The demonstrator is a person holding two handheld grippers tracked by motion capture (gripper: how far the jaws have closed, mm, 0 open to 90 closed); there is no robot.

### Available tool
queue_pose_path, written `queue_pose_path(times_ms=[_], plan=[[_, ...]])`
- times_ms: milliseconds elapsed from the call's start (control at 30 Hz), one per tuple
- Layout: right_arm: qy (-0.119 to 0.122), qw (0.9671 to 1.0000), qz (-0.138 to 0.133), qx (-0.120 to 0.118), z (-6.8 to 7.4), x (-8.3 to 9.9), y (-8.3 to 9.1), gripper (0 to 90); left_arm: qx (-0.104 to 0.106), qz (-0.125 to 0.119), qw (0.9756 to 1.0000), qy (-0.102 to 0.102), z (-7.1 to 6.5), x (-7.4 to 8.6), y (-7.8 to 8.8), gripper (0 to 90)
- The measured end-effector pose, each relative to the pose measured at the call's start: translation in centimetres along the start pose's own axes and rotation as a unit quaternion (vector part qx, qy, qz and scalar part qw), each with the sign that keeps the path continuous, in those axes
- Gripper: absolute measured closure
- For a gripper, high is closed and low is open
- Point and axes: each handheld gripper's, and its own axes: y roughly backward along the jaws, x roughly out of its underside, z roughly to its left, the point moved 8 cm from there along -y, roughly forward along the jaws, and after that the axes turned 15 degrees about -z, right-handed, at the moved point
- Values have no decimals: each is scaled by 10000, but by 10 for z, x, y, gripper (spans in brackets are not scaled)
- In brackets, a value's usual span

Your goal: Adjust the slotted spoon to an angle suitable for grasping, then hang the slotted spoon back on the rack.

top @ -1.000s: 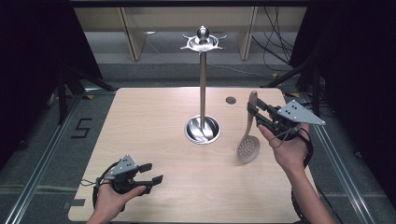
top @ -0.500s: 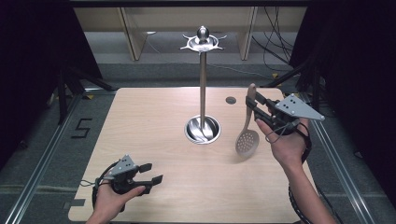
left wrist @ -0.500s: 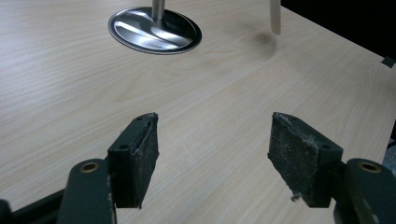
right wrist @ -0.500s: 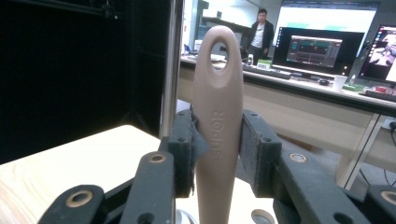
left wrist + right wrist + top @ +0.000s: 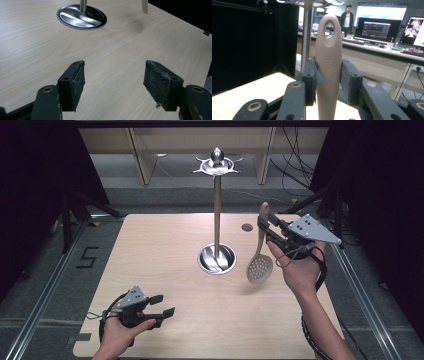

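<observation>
The right gripper (image 5: 265,227) clamps the handle of the slotted spoon (image 5: 260,265), its pads pressing both sides of the handle just below the hanging hole. The spoon hangs upright, handle tip up and perforated bowl down, clear of the table (image 5: 165,245), just right of the stand (image 5: 217,210) and its round base. The left gripper (image 5: 161,305) rests near the table's front edge, well left of the stand, its jaws wide apart with nothing between them.
</observation>
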Motion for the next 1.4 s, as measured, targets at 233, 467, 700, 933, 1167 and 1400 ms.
queue_pose_path(times_ms=[233,467,700,933,1167,1400], plan=[[-61,9999,8,120,4,-3,-6,683,23,-20,10000,1,0,0,-1,322],[41,9999,-22,140,7,-8,-12,683,22,-59,10000,41,0,-1,-1,322],[-56,9999,-70,104,15,-11,-19,683,14,-41,10000,23,0,-1,-2,322],[-79,9999,-130,82,21,-15,-24,683,2,-5,10000,8,0,0,-3,322],[-132,9999,-72,47,27,-14,-25,683,1,-15,10000,33,0,1,-4,322],[-52,9999,-83,109,25,-14,-25,683,18,-33,10000,4,-1,1,-3,322]])
